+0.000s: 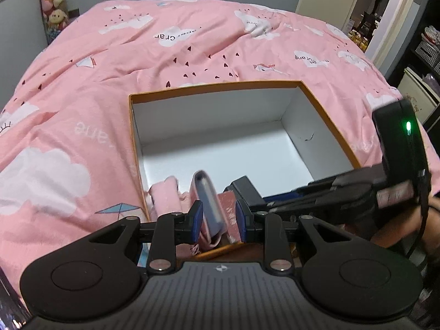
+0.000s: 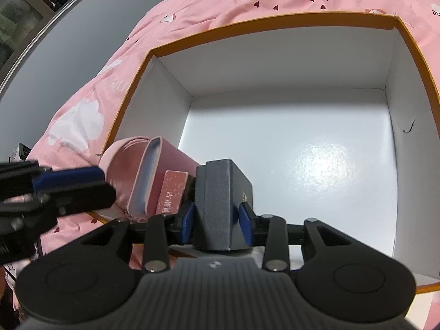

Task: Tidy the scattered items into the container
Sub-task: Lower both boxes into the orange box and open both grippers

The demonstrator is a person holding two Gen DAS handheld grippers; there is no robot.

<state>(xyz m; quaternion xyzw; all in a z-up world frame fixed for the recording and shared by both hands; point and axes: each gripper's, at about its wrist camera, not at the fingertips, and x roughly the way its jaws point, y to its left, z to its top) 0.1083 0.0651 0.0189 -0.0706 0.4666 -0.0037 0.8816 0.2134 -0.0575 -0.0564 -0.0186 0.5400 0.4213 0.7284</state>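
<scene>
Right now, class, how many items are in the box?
4, along the box's near wall: pink cloth leftmost, pink case, red box, then dark box between the right gripper's fingers. More may hide below the grippers.

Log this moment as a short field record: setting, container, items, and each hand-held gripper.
setting: pink bedspread with cloud print
container: orange-rimmed box, white inside, mostly bare floor
items in box: pink pouch, red packet, dark grey box, clustered at the near wall
left hand-held gripper: around the pink pouch
right hand-held gripper: around the dark grey box
</scene>
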